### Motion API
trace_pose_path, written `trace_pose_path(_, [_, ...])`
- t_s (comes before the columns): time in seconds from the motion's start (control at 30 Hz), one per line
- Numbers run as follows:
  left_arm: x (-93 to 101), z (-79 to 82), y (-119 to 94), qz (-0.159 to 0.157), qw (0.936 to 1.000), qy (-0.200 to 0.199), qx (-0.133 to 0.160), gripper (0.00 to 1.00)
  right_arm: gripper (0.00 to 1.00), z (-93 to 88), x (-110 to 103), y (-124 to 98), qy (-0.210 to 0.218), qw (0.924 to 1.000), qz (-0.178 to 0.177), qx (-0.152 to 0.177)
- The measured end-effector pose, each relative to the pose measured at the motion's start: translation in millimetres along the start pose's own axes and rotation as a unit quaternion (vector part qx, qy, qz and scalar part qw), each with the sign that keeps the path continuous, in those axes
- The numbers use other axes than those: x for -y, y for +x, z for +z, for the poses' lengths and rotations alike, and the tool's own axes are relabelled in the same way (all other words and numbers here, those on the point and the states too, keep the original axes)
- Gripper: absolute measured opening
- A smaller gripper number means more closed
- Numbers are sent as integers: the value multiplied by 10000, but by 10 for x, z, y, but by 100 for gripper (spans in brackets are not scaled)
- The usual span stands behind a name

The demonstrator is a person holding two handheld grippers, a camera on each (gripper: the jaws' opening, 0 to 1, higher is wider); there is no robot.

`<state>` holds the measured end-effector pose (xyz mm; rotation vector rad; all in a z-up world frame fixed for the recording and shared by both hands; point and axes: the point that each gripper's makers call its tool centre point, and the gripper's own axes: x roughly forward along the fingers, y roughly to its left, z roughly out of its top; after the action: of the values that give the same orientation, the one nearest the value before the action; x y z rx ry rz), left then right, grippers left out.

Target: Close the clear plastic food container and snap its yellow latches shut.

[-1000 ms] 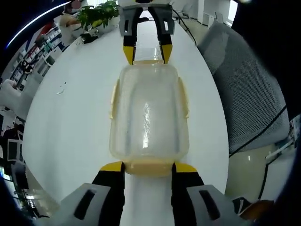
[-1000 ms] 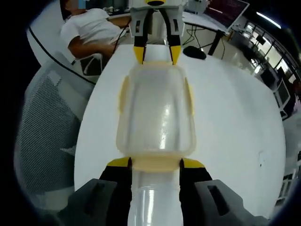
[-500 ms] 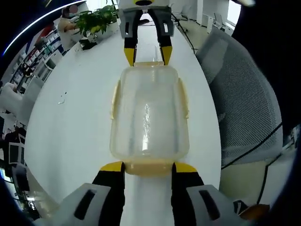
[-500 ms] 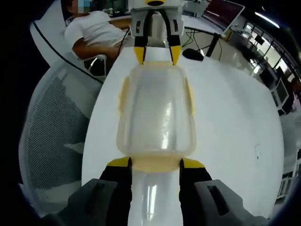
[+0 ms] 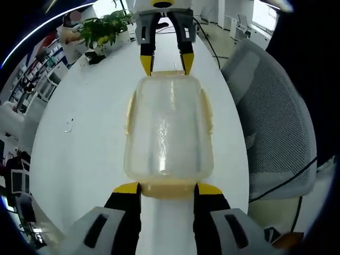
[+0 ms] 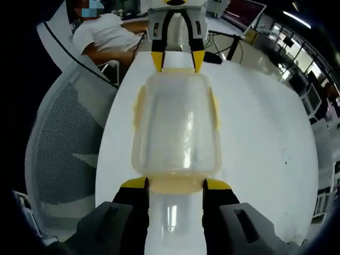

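White and glossy, a long oval table (image 5: 85,143) stretches through an open office, with a grey mesh office chair (image 5: 273,127) along one edge and a green leafy potted plant (image 5: 103,29) at the far end. In the right gripper view a seated person in a white shirt (image 6: 109,34) is beyond the table, near a dark computer monitor (image 6: 239,10).

A clear rectangular plastic food container with its lid on (image 5: 169,130) is held between the two grippers, one at each short end; whether it rests on the tabletop or is lifted above it cannot be told. Pale yellow latches (image 5: 129,111) lie flat along both long sides.

In the left gripper view, the left gripper (image 5: 168,189), black with yellow tips, has its two jaws set on either side of the yellow end latch (image 5: 168,189) at the near short end, clasping it. The right gripper (image 5: 166,62) faces it from the far end, its yellow tips against the opposite end latch.

In the right gripper view the same arrangement is mirrored: the right gripper (image 6: 175,185) grips the near end latch, and the left gripper (image 6: 177,59) meets the far end.
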<state>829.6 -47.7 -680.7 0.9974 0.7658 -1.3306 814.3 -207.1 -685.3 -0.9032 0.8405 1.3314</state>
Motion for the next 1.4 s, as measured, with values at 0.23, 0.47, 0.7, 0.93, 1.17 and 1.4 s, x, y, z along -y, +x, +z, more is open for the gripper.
trace_pose_path(0.23, [-30, 190, 76, 9, 10000, 59, 67, 31, 35, -179, 9, -96, 55, 10000, -45, -46])
trace_pose_path(0.47, [-57, 319, 158, -17, 9999, 43, 110, 31, 35, -328, 26, -147, 87, 9999, -95, -68])
trace_pose_path(0.7, [-96, 405, 260, -1, 10000, 31, 91, 32, 35, -453, 45, -157, 139, 9998, -107, -88])
trace_pose_path(0.93, [-121, 534, 395, 14, 9999, 45, 106, 32, 35, -653, 85, -161, 157, 9996, -136, -164])
trace_pose_path(1.17, [-147, 641, 556, -9, 9999, 63, 118, 32, 35, -815, 114, -167, 188, 9995, -97, -250])
trace_pose_path(1.4, [-198, 744, 648, -60, 9998, 33, 163, 32, 36, -959, 170, -183, 183, 9993, -57, -335])
